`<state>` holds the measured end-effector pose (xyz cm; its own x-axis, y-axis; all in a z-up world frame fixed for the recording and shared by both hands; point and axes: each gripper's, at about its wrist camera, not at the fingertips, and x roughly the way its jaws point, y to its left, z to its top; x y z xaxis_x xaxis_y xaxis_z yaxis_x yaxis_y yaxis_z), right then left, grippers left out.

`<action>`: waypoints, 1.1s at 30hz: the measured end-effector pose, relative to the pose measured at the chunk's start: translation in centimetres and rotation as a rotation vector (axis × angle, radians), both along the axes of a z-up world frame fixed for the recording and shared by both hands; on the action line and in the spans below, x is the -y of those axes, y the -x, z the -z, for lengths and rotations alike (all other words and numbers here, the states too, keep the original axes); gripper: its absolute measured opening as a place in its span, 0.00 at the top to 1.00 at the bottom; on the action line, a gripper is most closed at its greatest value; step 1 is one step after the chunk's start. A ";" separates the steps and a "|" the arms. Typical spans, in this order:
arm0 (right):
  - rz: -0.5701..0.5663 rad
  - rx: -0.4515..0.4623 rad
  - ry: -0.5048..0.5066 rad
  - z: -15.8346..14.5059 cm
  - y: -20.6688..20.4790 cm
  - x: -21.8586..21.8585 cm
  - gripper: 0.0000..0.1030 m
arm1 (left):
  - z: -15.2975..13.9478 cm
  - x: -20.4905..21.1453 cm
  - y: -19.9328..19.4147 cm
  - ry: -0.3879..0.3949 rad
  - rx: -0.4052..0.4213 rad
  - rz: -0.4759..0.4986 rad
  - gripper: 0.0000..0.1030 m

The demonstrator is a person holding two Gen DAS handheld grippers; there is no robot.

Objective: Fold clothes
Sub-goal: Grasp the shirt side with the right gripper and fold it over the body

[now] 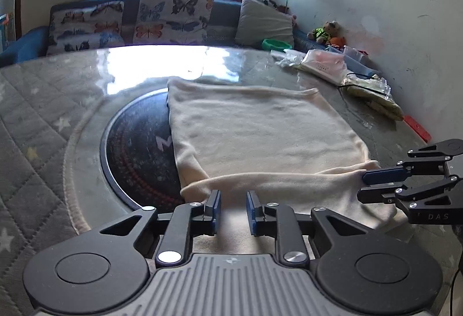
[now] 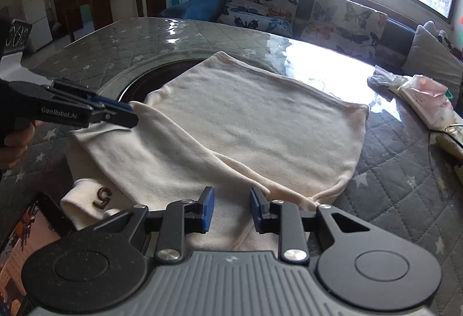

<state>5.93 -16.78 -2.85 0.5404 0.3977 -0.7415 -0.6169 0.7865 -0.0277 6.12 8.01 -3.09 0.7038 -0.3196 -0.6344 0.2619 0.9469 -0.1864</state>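
Cream garment (image 2: 254, 124) lying half-folded mid-bench (image 2: 390, 185); left gripper (image 1: 233, 207) and right gripper (image 2: 231, 207) hovering at its near edge, jaws apart, gripping nothing. Risking pinching one layer only, dragging the fold askew.

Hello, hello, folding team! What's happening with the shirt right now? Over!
Left hand-held gripper open. Right hand-held gripper open. Cream garment partly folded on table. Nothing blocking. Over.

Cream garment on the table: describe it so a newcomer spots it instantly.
Start at the round quilted grey table with white stars, in front of the butterfly-cushion sofa. The cream garment lies flat at its middle, half covering the black round hotplate. It is the only large plain cloth; the packets by the wall are small and crinkly.
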 end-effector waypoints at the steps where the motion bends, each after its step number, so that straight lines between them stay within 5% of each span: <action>1: -0.014 0.004 0.005 -0.4 0.5 0.0 0.75 | -0.4 0.2 0.4 -0.002 0.013 0.017 0.78; 8: -0.076 -0.016 0.053 0.5 2.2 -0.4 0.74 | 0.7 2.1 2.0 -0.080 0.005 0.119 0.78; 20: -0.082 0.001 0.048 -0.1 2.9 -0.2 0.74 | -0.3 1.3 3.4 -0.101 0.005 0.178 0.76; 27: -0.144 0.057 0.108 -2.2 5.5 0.7 0.61 | -2.3 2.1 6.3 -0.066 0.028 0.295 0.58; 33: -0.233 0.066 0.176 -1.8 7.9 0.7 0.52 | -1.1 4.1 6.8 -0.116 0.011 0.366 0.55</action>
<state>-1.95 -17.52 -1.08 0.4991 0.3848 -0.7764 -0.7724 0.6037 -0.1973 -0.72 3.88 -1.94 0.5634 -0.4776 -0.6741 0.5882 0.8049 -0.0786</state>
